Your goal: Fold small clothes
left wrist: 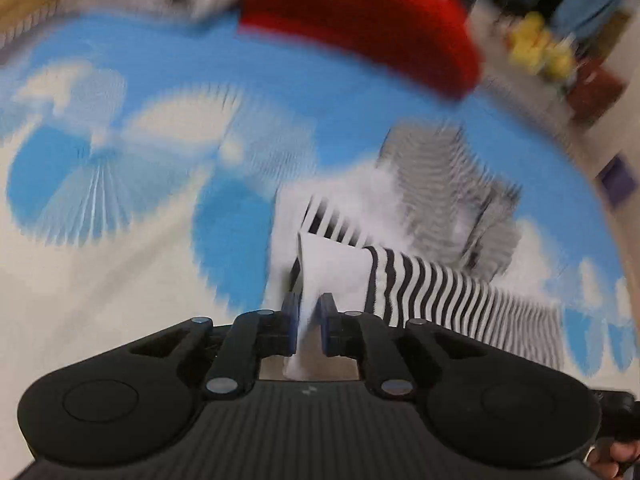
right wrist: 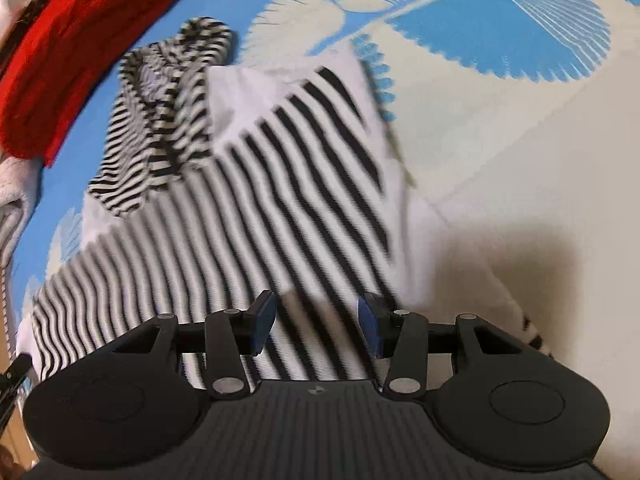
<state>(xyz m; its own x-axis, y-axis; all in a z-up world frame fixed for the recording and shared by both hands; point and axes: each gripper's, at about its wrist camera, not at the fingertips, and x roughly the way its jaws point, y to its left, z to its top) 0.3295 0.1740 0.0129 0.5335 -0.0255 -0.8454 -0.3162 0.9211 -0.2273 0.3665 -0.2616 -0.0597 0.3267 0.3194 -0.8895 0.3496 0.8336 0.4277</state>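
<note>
No readable writing or brand is seen anywhere; only a small pale mark shows on each gripper body, too small to be read.

Left gripper (left wrist: 309,312): jaws nearly shut, pinched on a white fold of the striped top (left wrist: 404,280), w/ cloth squeezed between the blue pads (left wrist: 291,312). The left view is heavily blurred.

Right gripper (right wrist: 317,322): jaws about half open, held over the top's black-and-white stripes. Cloth is seen between and below the pads (right wrist: 265,322), but whether it is touched can't be told; no grip is seen.

Counts: 2 grippers, 1 striped top, 1 red garment (right wrist: 76,44), 1 blue-and-cream patterned sheet (right wrist: 520,128) under everything. What the sheet lies on can't be told.

The top is spread on the sheet, its finer-striped part bunched at the far end, toward the red garment. The red garment lies at the far-left edge of the right view, just beside the bunched part; contact can't be told. White cloth (right wrist: 14,184) is seen next to the red garment. A yellow blur (left wrist: 540,52) is seen past the sheet's far-right edge in the left view, not identifiable.
</note>
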